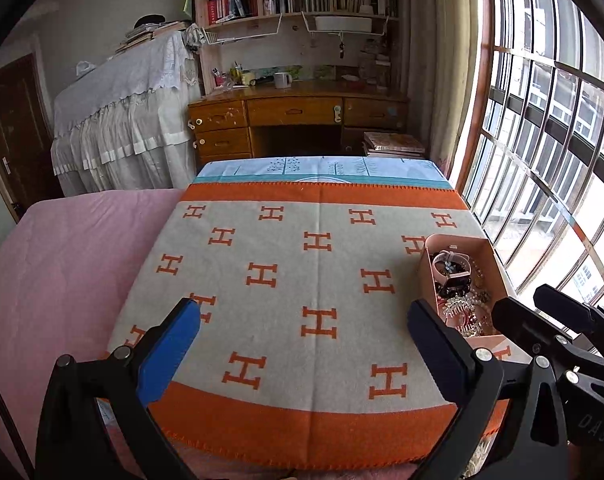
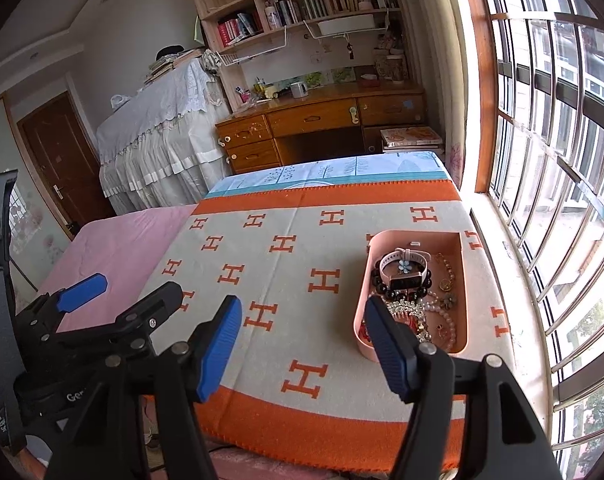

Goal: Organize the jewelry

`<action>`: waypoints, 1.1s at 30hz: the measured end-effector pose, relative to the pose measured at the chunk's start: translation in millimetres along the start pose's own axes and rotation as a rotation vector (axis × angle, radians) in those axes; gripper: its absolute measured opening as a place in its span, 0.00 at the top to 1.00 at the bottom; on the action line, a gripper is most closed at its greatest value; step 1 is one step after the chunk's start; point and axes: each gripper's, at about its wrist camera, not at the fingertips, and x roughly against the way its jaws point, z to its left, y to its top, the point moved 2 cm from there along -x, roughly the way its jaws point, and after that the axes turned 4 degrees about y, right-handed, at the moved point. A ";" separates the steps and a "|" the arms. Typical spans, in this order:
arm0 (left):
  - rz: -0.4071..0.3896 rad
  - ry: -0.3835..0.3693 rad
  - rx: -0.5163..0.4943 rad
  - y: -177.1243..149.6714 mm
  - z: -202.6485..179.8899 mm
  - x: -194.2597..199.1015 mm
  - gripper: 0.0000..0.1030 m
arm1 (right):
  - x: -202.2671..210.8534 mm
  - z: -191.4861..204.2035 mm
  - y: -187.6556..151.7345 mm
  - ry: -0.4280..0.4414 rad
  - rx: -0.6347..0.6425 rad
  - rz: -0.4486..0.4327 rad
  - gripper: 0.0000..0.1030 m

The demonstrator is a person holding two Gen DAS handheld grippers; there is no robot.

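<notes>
A pink oblong tray [image 2: 416, 235] rests on the orange-and-grey H-pattern blanket [image 2: 286, 280] near its right edge. Inside lie a pink-strapped watch [image 2: 406, 280], a black bead bracelet [image 2: 382, 287], a pearl string [image 2: 442, 312], a sparkly comb and gold pieces. My right gripper [image 2: 302, 312] hovers open just left of the tray's near end, nothing between its blue pads. My left gripper [image 1: 302, 316] stands open over the blanket's middle, empty, with the tray [image 1: 458, 238] to its right. The right gripper [image 1: 526, 300] shows at that view's right edge, the left gripper [image 2: 138, 286] at the other view's left.
A pink sheet [image 1: 62, 260] covers the bed left of the blanket. A barred window [image 2: 542, 160] runs along the right side. Beyond the bed stand a wooden desk [image 1: 298, 110] with bookshelves above, a cloth-draped cabinet [image 1: 118, 112] and a stack of books [image 1: 394, 144].
</notes>
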 end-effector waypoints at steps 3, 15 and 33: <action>0.000 -0.006 0.004 -0.7 1.9 0.4 0.01 | 0.1 1.0 0.1 -0.001 0.002 -0.004 0.37; -0.021 0.020 -0.005 1.1 0.4 3.4 0.01 | 4.3 2.9 0.2 -0.005 0.007 -0.018 0.37; -0.025 0.031 -0.013 1.1 -0.2 6.8 0.01 | 2.3 6.1 2.6 -0.002 -0.007 -0.019 0.37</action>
